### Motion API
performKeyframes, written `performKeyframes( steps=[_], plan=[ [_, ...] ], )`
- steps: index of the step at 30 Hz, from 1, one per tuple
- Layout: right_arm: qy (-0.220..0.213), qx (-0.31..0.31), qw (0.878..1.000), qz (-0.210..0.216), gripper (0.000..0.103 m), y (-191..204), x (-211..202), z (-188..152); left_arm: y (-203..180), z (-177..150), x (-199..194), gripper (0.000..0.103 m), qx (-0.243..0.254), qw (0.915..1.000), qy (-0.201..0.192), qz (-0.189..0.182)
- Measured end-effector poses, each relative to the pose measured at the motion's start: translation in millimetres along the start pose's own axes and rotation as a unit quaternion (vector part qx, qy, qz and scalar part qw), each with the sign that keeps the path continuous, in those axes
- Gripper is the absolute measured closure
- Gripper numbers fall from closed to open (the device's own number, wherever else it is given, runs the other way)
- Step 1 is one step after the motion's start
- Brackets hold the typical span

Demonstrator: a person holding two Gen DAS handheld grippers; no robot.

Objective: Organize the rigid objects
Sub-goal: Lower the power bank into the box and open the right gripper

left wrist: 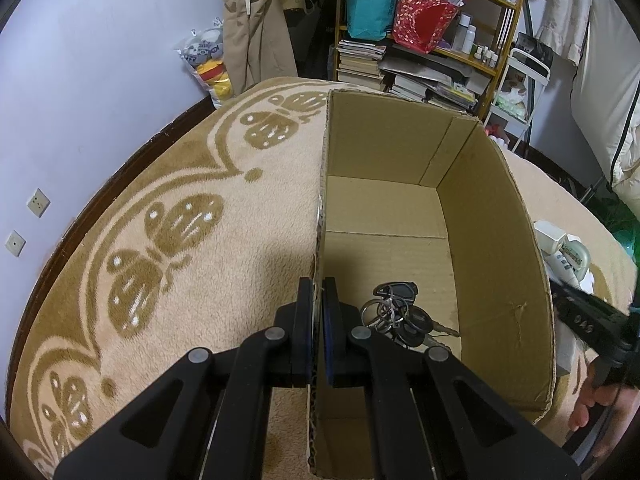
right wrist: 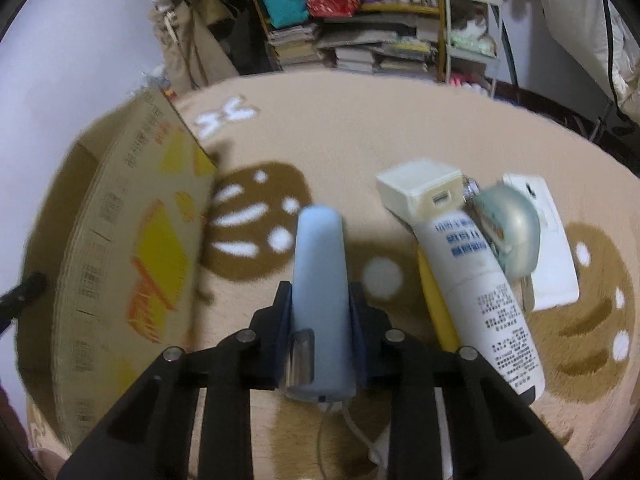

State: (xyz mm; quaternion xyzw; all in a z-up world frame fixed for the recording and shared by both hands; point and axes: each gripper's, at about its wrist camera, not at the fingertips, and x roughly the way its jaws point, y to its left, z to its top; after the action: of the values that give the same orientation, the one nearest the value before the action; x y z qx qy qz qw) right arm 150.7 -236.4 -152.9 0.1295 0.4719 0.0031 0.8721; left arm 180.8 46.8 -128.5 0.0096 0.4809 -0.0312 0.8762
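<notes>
An open cardboard box point(left wrist: 492, 240) stands on a beige rug. A bunch of keys point(left wrist: 400, 316) lies on its floor near the front. My left gripper point(left wrist: 319, 292) is shut on the box's left wall, one finger each side. My right gripper point(right wrist: 320, 300) is shut on a light blue cylindrical device point(right wrist: 319, 280) with a white cord, held above the rug to the right of the box point(right wrist: 120, 248). On the rug to its right lie a white tube point(right wrist: 480, 296), a cream square box point(right wrist: 420, 190), a pale green rounded case point(right wrist: 512, 232), a white flat device point(right wrist: 548, 256).
The beige rug point(left wrist: 180, 240) with brown butterfly patterns covers the floor. A cluttered bookshelf point(left wrist: 420, 40) with bags and books stands behind. A white cart point(left wrist: 520, 88) stands at the back right. My right gripper point(left wrist: 592, 320) shows beyond the box's right wall in the left wrist view.
</notes>
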Motion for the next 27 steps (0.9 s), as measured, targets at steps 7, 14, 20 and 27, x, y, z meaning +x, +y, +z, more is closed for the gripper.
performKeyframes(
  steps=[7, 14, 20, 27],
  plan=[
    [-0.089, -0.015, 0.996, 0.024, 0.074, 32.8, -51.0, 14.9, -2.0, -0.3, -1.2, 0.099, 0.002, 1.0, 0.004, 0.004],
    [-0.15, -0.045, 0.984, 0.081, 0.074, 71.8, -87.3, 24.7, -1.3, 0.0, -1.4, 0.099, 0.0, 1.0, 0.004, 0.003],
    [-0.133, -0.076, 0.984, 0.096, 0.074, 101.8, -73.7, 16.1, 0.8, 0.8, -2.3, 0.099, -0.015, 0.9998, 0.009, -0.004],
    [-0.067, -0.109, 0.988, 0.089, 0.074, 128.1, -29.1, 10.2, -0.4, 0.4, -2.0, 0.099, -0.012, 0.9999, 0.008, -0.002]
  ],
)
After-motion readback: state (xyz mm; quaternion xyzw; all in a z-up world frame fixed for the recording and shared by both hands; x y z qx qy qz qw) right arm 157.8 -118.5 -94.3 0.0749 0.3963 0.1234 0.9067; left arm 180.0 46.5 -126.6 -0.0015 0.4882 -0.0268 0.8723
